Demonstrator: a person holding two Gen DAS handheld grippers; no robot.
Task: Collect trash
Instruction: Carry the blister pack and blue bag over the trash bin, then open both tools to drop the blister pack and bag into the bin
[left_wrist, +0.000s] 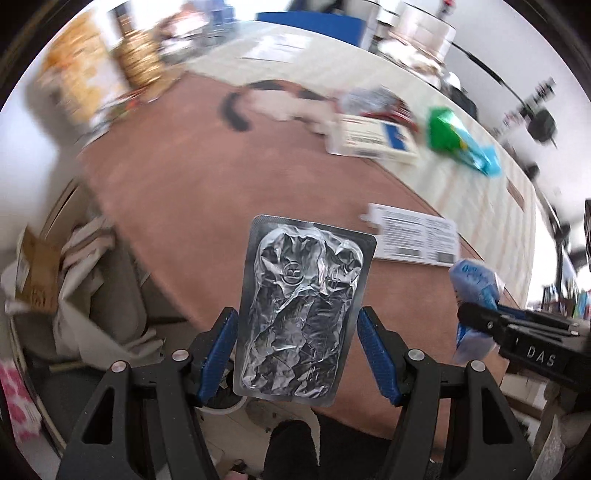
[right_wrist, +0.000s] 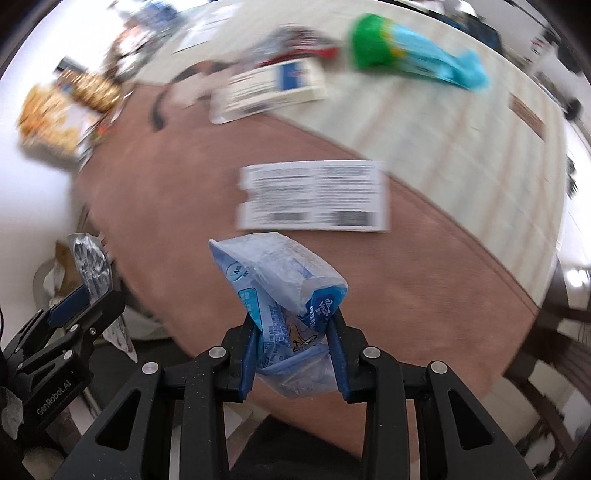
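My left gripper (left_wrist: 297, 350) is shut on a crumpled silver foil blister pack (left_wrist: 301, 310), held upright above the near edge of the brown table mat (left_wrist: 207, 177). The pack also shows in the right wrist view (right_wrist: 90, 266), at the left. My right gripper (right_wrist: 293, 354) is shut on a crumpled blue and white plastic wrapper (right_wrist: 280, 291), held above the mat. That wrapper also shows in the left wrist view (left_wrist: 476, 295), at the right.
A white printed leaflet (right_wrist: 314, 197) lies on the mat ahead. A white and blue box (right_wrist: 273, 90) and a green and blue packet (right_wrist: 413, 64) lie farther back. A bin with paper and cardboard (left_wrist: 66, 295) stands below the table's left edge.
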